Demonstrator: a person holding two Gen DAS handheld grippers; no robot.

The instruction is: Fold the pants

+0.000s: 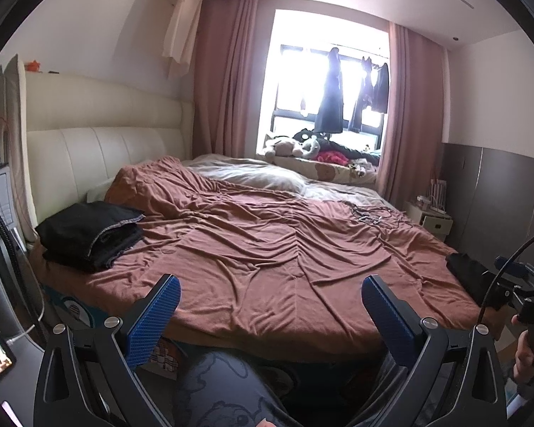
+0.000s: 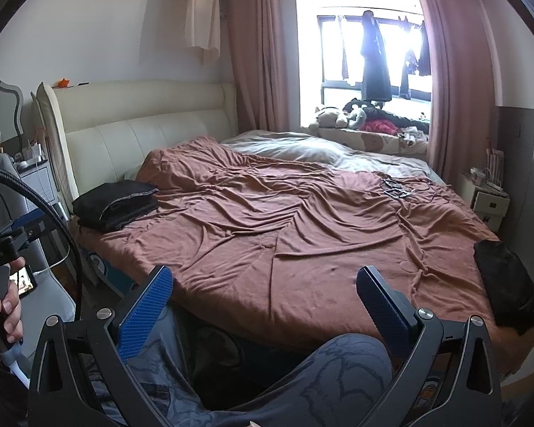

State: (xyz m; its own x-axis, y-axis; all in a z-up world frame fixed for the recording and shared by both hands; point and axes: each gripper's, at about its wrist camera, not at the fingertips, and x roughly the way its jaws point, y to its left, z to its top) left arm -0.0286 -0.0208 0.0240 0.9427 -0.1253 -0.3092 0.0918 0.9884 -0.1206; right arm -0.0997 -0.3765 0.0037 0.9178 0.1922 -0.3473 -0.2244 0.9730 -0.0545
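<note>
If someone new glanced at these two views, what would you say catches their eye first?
Probably the rumpled brown sheet across the bed, under a glaring window with dark clothes hanging in it. Next, a black folded stack by the headboard and another black garment at the bed's right edge. Both claws, left and right, are open and hold nothing.

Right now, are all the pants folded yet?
Not yet. A folded stack of dark pants already sits near the headboard. Nothing is in hand: the left gripper and right gripper are both open and empty. A dark bundle at the bed's right edge probably still needs folding.
</note>
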